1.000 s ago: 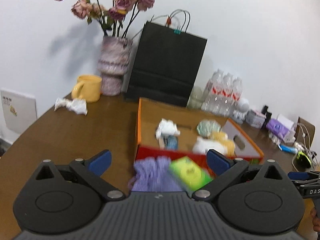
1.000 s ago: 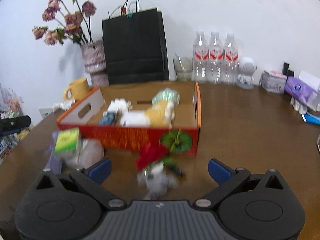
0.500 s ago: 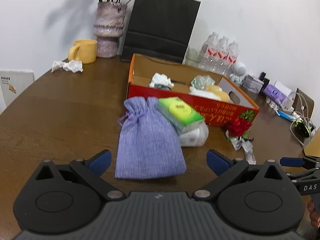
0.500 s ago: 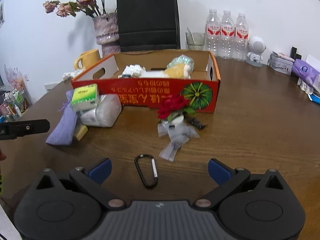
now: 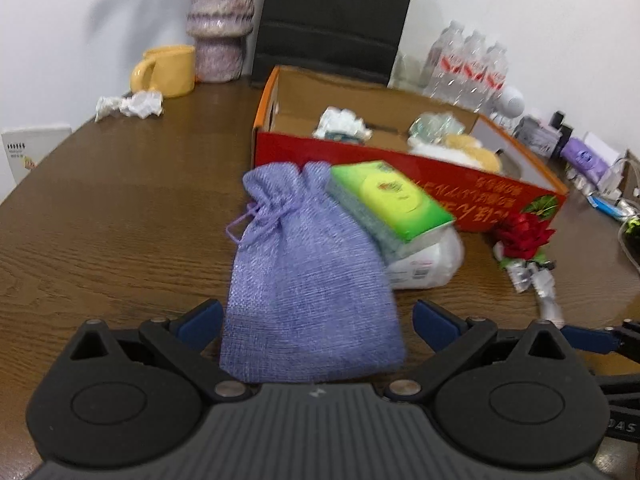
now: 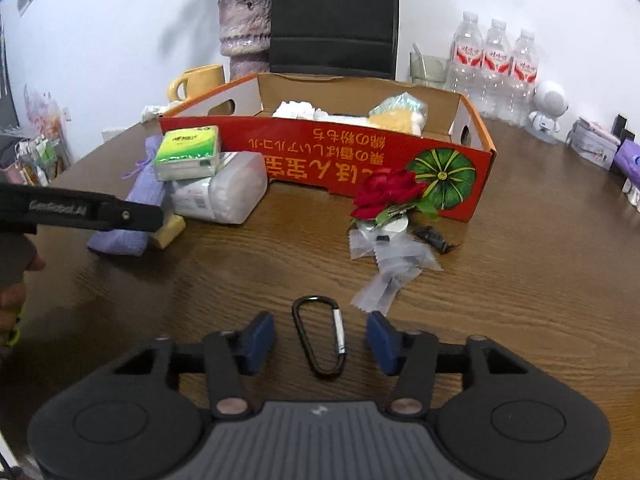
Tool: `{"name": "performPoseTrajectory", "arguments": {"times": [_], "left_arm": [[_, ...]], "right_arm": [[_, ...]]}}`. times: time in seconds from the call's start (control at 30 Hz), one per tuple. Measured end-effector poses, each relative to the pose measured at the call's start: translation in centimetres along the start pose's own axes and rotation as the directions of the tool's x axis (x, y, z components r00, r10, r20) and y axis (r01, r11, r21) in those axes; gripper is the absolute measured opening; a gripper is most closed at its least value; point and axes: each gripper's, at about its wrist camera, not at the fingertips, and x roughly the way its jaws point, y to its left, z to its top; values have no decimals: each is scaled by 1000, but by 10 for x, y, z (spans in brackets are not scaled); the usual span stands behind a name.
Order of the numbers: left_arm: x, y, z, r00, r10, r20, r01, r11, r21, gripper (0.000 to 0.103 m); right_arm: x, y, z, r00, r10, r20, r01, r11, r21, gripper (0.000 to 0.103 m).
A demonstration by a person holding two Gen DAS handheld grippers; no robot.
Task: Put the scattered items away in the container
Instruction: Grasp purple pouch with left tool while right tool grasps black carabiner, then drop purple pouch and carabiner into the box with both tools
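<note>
A red and orange cardboard box (image 5: 460,184) (image 6: 332,152) stands on the brown table and holds several items. In front of it lie a purple cloth pouch (image 5: 308,280) (image 6: 136,200), a green tissue pack (image 5: 392,200) (image 6: 188,152) on a white plastic pack (image 6: 224,196), a red rose in clear wrap (image 6: 388,208) (image 5: 524,236) and a black carabiner (image 6: 320,340). My left gripper (image 5: 316,320) is open with the pouch's bottom end between its fingers. My right gripper (image 6: 320,340) is open around the carabiner, partly closed in.
A yellow mug (image 5: 168,72), a vase (image 5: 220,32), a black paper bag (image 6: 334,20) and water bottles (image 6: 496,68) stand behind the box. Crumpled paper (image 5: 132,104) lies at the far left. Small items line the right edge (image 6: 596,148).
Both grippers have moved down and forward to the table. The left now straddles the pouch. The right's fingers have narrowed around the carabiner.
</note>
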Motion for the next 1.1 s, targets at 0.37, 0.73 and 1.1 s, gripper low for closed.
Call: {"name": "performPoseTrajectory", "arguments": {"times": [0.37,0.73,1.1], "left_arm": [[-11,12,-2,998,-45,35,46,998,-43,26],[-53,28,-11,991,-47,129,55,997,-61,19],[-80,27,7,970,-75,230,87,995,-40,19]], "right_arm": [[-2,-7,0,1000,14,14,-14,1000,9,23],[-14,-14,0,999,9,51,-11,999,47,23],[-24,-15,8,996,16,87,-21,999,49,23]]}}
